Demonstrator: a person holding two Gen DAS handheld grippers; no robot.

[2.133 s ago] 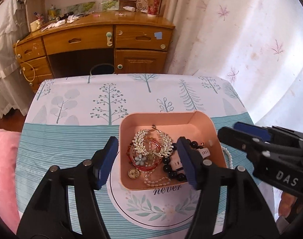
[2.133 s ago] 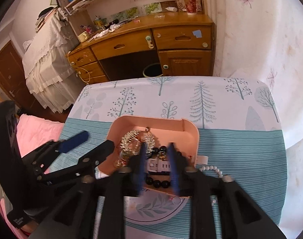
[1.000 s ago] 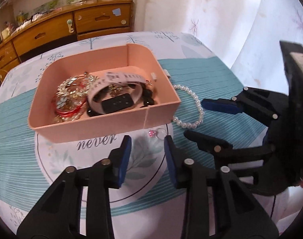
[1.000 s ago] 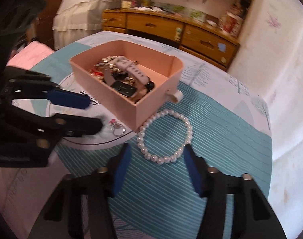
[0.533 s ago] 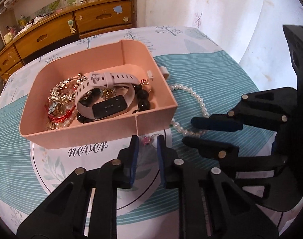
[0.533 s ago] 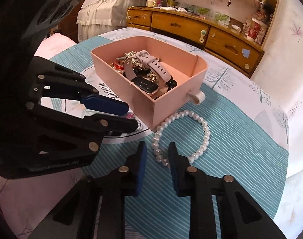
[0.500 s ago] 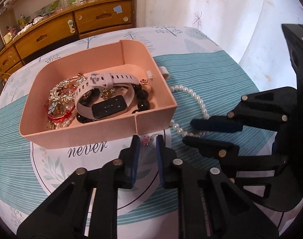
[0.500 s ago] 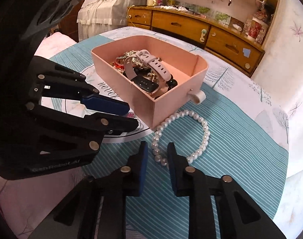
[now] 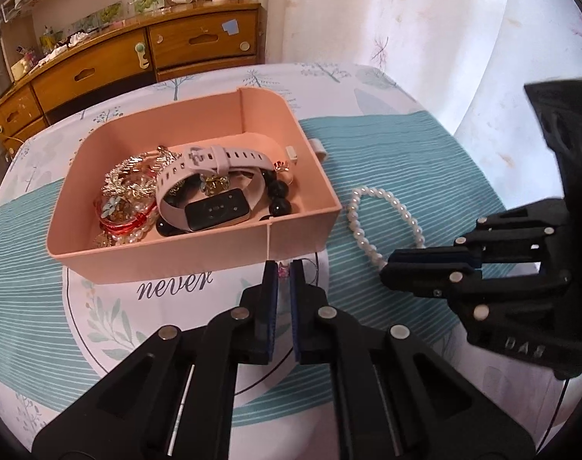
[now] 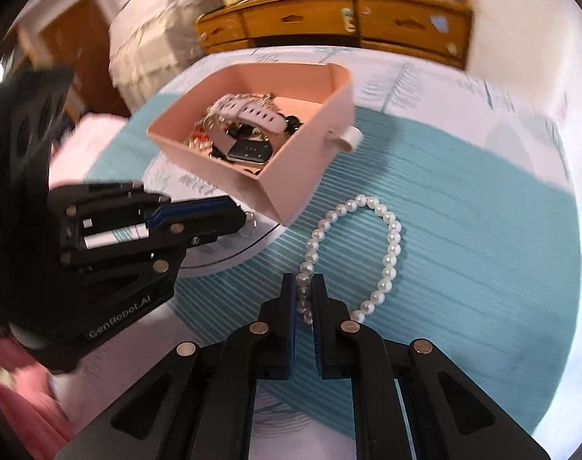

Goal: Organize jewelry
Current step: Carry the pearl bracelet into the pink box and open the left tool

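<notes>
A pink open box (image 9: pixel 168 264) (image 10: pixel 302 176) on the table holds a pale-strapped watch (image 9: pixel 214 211), gold pieces, red and black beads. In the left wrist view my left gripper (image 9: pixel 284 268) is shut on a small ring with a pink stone (image 9: pixel 282 270), right in front of the box's near wall. In the right wrist view my right gripper (image 10: pixel 303 287) is shut on the white pearl bracelet (image 10: pixel 390 253), whose loop lies on the teal cloth to the right of the box. Each gripper also shows in the other's view: the right gripper (image 9: pixel 390 268) and the left gripper (image 10: pixel 233 222).
The table carries a teal and white cloth with tree prints (image 9: pixel 386 142) and a round "never" print (image 9: pixel 176 287). A wooden dresser (image 9: pixel 137 57) stands beyond it, a white curtain (image 9: pixel 405 19) to the right, pink bedding (image 10: pixel 18 375) to the left.
Both grippers have gone from open to shut: the left on the small ring in front of the box, the right on the pearl bracelet. The right wrist view has rolled and shifted.
</notes>
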